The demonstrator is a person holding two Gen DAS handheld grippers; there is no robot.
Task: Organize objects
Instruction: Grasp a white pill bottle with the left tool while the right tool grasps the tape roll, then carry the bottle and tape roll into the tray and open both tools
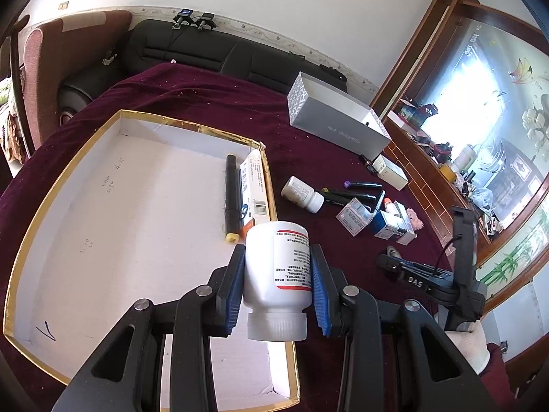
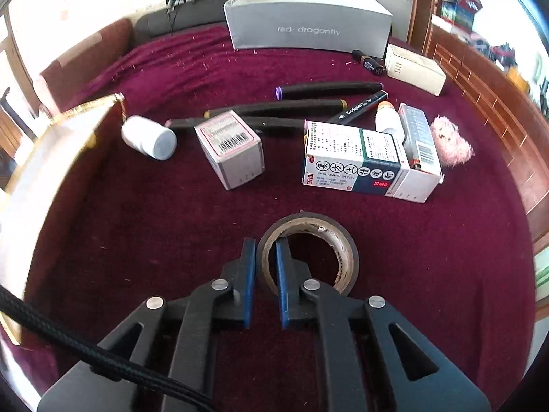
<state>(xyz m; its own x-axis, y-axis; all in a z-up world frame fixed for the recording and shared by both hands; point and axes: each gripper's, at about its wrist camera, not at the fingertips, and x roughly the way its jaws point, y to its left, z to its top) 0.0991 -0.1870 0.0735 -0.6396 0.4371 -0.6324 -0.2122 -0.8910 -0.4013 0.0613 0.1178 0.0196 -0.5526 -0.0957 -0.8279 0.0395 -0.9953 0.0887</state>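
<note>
Tape roll (image 2: pixel 307 257) wall pinched by right gripper (image 2: pixel 266 264)

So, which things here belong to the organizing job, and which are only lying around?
Job:
left gripper holding the white bottle
right gripper pinching the tape roll
gold-rimmed tray
markers
medicine boxes

Lying around:
grey shoebox
black sofa

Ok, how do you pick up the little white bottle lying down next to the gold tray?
Grip the little white bottle around the middle of its body, coming down from above with the jaws across its width. It lies on its side on the red cloth, so the top is probably freest; the grey box sits close beside its cap.
</note>
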